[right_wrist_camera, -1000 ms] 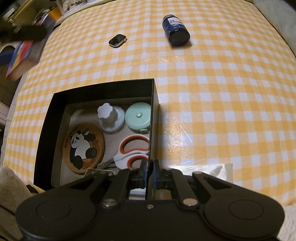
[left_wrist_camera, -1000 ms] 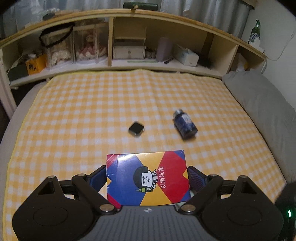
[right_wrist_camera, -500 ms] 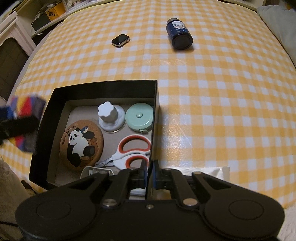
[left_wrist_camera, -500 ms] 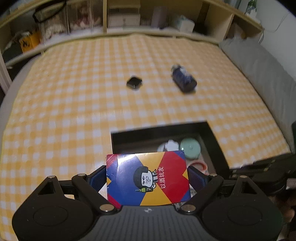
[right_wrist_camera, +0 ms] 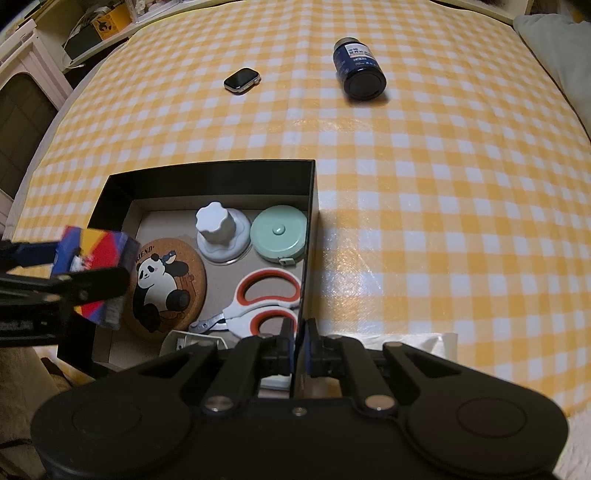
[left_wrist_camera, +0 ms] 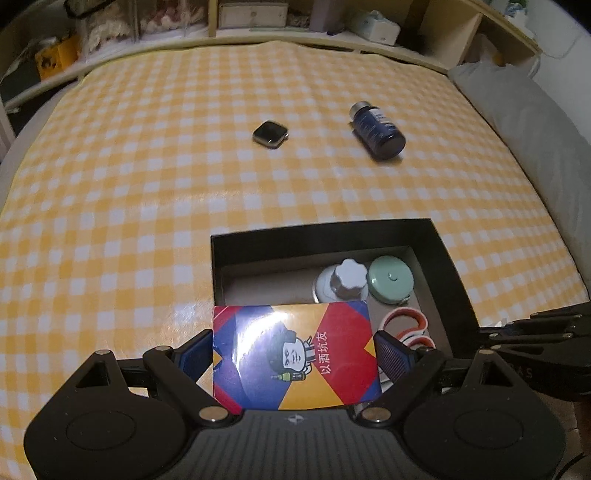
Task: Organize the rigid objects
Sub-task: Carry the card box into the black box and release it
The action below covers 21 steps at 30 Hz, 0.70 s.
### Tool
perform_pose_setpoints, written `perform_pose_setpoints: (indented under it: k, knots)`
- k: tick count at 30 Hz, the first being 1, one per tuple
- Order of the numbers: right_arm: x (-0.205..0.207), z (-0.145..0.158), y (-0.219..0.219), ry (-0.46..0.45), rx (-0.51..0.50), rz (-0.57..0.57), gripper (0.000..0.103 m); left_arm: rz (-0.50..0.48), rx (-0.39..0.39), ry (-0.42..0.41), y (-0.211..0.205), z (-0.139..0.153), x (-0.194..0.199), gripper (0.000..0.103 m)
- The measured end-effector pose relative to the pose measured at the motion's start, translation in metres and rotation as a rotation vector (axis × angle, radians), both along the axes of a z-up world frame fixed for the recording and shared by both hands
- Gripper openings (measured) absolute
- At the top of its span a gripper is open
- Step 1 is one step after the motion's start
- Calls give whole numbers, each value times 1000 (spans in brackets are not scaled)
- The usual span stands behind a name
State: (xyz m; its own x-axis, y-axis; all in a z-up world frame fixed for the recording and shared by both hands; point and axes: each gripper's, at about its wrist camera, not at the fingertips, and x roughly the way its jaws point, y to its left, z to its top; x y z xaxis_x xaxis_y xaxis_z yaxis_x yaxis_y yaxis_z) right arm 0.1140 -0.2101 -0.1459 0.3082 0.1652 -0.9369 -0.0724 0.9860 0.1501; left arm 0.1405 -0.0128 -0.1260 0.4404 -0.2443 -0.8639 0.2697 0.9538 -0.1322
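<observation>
My left gripper [left_wrist_camera: 295, 350] is shut on a red, blue and yellow card box [left_wrist_camera: 295, 354], held flat across its wide jaws. In the right wrist view that card box [right_wrist_camera: 99, 247] hangs over the left side of the black box [right_wrist_camera: 207, 170]. My right gripper [right_wrist_camera: 298, 332] is shut on the black box's right wall, at its near end. Inside lie a panda coaster [right_wrist_camera: 164, 284], a white knob [right_wrist_camera: 218, 229], a mint tape measure [right_wrist_camera: 279, 236] and orange-handled scissors [right_wrist_camera: 266, 302]. A smartwatch [left_wrist_camera: 270, 133] and a blue bottle [left_wrist_camera: 376, 131] on its side lie farther out on the checked cloth.
A grey pillow [left_wrist_camera: 517, 103] runs along the right edge of the bed. A wooden shelf headboard [left_wrist_camera: 258, 14] with boxes and jars stands at the far end. A white sheet [right_wrist_camera: 424, 343] pokes out under the cloth near my right gripper.
My left gripper has come down and tilted forward with the card box, so the black box now shows under it. The right gripper has kept still on the box wall.
</observation>
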Motion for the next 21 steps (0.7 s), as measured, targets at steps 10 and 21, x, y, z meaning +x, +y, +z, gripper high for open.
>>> perform_pose_setpoints:
  k: [10,21]
  knots:
    - [1,1,2,-13,-29,21,5,27,-23,-23,2,4,4,91]
    - [-9,15,5,-84,-71,49,4,1,-33,-7,-8,-7,3,91]
